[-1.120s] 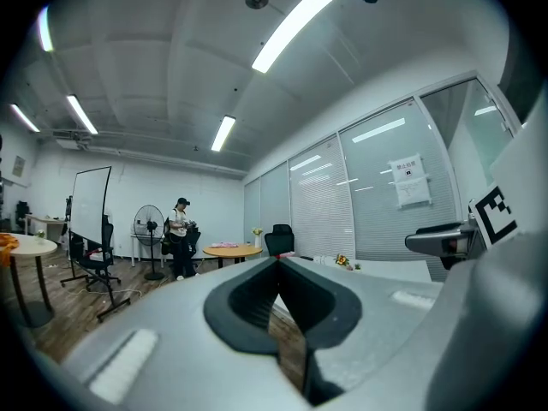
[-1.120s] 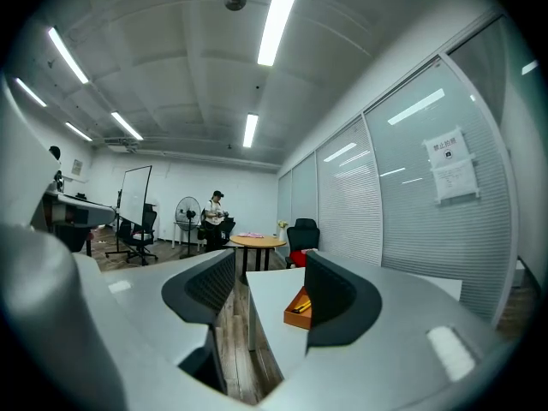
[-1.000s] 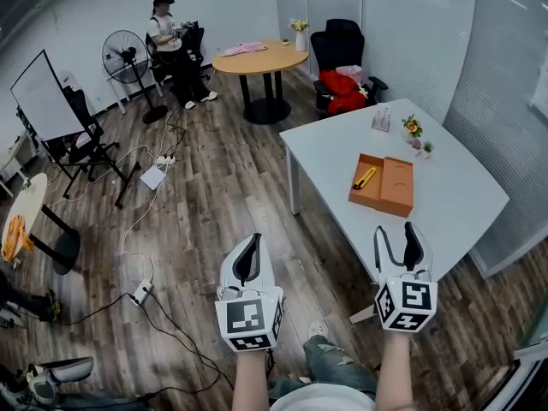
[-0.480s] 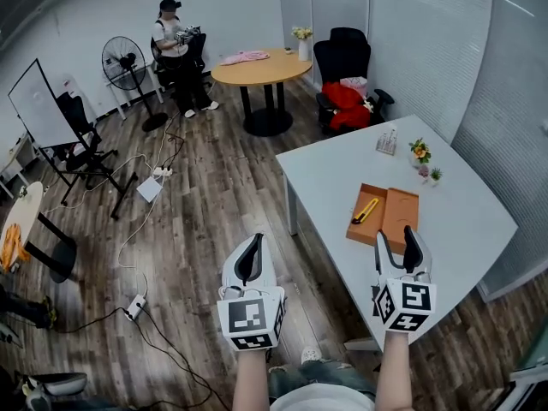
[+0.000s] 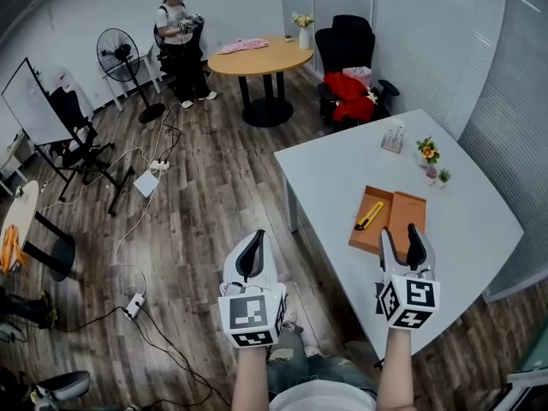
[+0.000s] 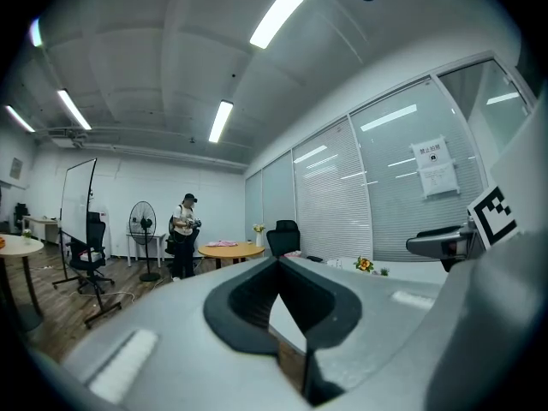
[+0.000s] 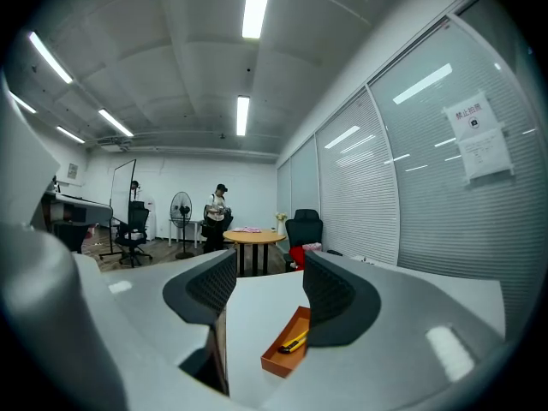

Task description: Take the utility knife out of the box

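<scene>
right gripper [image 5: 400, 235]: jaws apart, empty
left gripper [image 5: 252, 247]: jaws together, over floor [image 5: 205, 195]
box [image 5: 409, 215]: on table [image 5: 334, 165] — 12 o'clock of right gripper
utility knife [image 5: 370, 216]: inside box

My left gripper [image 5: 254, 237] and right gripper [image 5: 400, 231] make two; I count one box [image 5: 408, 213]; one utility knife [image 5: 369, 216]. Two tables: a white table [image 5: 342, 169] and a round table [image 5: 265, 56]; one fan [image 5: 116, 45].

Right claw [image 5: 400, 232] nearer the box [image 5: 365, 235]
</scene>
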A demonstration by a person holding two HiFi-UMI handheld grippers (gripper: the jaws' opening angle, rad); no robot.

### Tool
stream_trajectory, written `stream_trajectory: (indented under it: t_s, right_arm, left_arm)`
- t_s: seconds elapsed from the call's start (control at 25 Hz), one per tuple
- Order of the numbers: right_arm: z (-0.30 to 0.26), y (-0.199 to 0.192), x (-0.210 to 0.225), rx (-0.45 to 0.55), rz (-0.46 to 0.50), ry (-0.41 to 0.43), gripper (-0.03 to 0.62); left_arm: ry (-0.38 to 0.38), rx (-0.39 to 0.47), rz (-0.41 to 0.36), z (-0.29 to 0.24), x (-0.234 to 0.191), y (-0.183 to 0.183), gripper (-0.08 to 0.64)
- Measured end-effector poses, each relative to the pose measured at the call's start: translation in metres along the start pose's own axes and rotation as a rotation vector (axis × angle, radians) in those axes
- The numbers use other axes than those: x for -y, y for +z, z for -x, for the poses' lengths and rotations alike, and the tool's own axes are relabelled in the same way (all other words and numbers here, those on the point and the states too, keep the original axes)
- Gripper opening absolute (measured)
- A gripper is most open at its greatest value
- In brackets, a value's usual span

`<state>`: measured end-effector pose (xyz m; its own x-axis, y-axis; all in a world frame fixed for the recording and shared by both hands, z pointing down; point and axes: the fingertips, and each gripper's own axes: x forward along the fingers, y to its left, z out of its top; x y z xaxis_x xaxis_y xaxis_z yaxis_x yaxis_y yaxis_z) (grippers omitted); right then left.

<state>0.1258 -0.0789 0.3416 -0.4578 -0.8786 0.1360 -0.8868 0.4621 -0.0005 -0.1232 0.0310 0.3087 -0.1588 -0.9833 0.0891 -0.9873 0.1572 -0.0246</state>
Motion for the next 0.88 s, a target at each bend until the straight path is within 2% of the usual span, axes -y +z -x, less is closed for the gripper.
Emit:
stream_trajectory:
  t_s: [0.48,0.88]
  right_arm:
    - [-0.086,-0.01,0.012,-0.039,-0.011,-0.07,0.267]
    - [-0.166,-0.01,0.027,-0.065,-0.046,-0.172,0.267]
  left_arm:
    - [-0.063,-0.013,-0.004,-0.1,-0.025,-0.008,0.0]
    - [-0.178,-0.028,-0.012,-0.211,-0.04,-0.006,0.0]
